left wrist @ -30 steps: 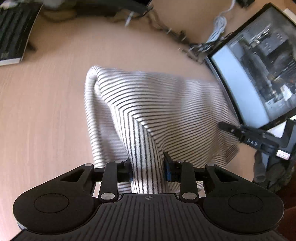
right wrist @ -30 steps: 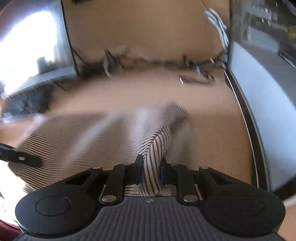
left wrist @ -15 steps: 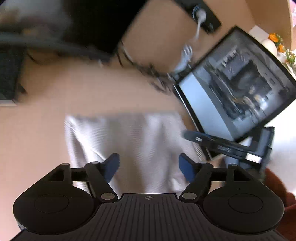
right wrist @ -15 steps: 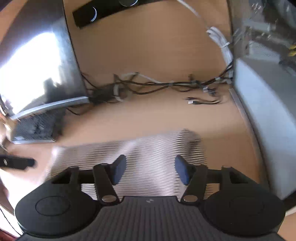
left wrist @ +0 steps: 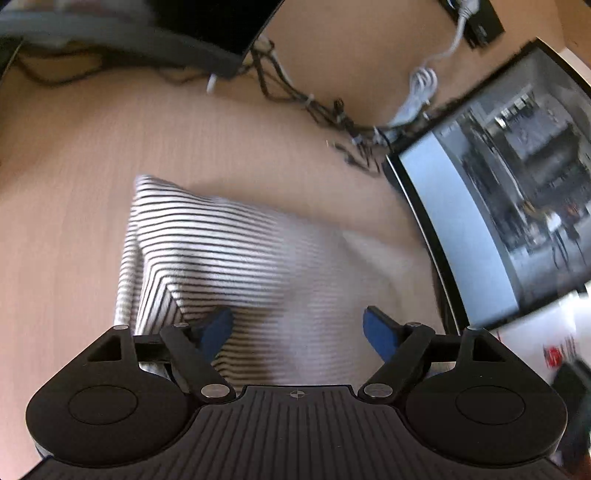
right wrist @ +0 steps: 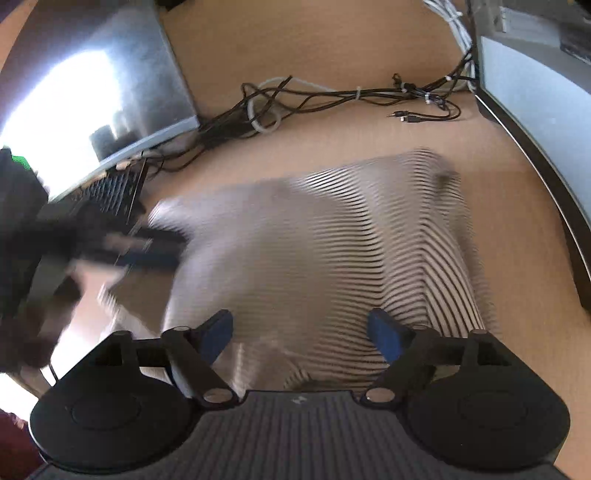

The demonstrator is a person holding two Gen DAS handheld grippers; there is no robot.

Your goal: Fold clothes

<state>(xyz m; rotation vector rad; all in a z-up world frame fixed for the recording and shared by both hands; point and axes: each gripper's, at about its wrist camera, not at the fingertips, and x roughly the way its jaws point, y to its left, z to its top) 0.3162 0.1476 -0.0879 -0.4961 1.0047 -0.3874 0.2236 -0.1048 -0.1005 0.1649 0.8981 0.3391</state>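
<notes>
Left wrist view: the left tongs (left wrist: 297, 328) are spread wide, their blue pads (left wrist: 218, 330) apart and holding nothing, just above the striped shirt (left wrist: 229, 254). The shirt lies on the wooden tabletop (left wrist: 74, 184), folded into a rough rectangle with a doubled layer along its left side; its right part is blurred. A monitor (left wrist: 509, 206) stands at the right edge of the tabletop, close to the shirt's right side, and a tangle of cables (left wrist: 314, 107) runs along the back edge, with a white cable (left wrist: 421, 88) coiled near the monitor's corner. A second dark screen (left wrist: 192, 22) sits at the back left.

Right wrist view: the right tongs (right wrist: 303, 332) are likewise wide open and empty, poised over the near edge of the shirt (right wrist: 351, 258). The cloth shows ripples and a raised fold toward its right side. The left tongs (right wrist: 122, 247) appear as a dark blur at the shirt's left edge. Behind the shirt, cables (right wrist: 295, 99) lie along the back of the tabletop (right wrist: 332, 44), a keyboard (right wrist: 114, 192) rests at the back left under a bright screen (right wrist: 85, 85), and the monitor (right wrist: 535, 110) lines the right edge.
</notes>
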